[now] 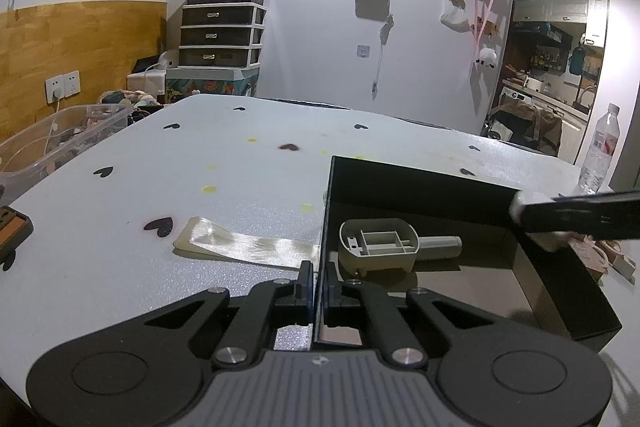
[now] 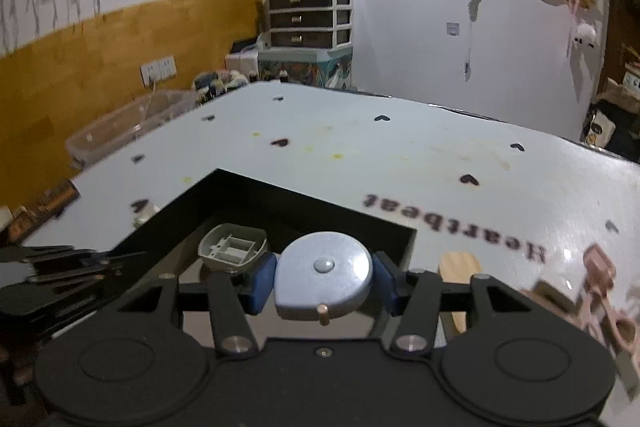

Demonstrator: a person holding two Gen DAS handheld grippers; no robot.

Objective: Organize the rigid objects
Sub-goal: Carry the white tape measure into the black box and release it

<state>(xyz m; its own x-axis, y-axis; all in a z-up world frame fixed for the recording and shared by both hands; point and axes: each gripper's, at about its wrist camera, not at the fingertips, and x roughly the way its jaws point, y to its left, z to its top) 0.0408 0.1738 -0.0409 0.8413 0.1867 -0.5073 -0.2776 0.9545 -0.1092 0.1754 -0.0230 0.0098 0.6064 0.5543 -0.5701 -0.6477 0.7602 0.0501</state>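
Pinching the black box (image 1: 420,187) by its left wall, the left gripper (image 1: 318,291) steadies it. The right gripper (image 2: 324,285) clamps a rigid, smooth, probably light tape measure (image 2: 324,275) across its sides, over the box. Only the left view shows the grey scoop's (image 1: 378,243) handle; only the right shows the measure.

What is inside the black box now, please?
Inside the black box lies one grey plastic scoop, hollow side up. The right claw holds a round silver tape measure above it, which covers part of the floor.
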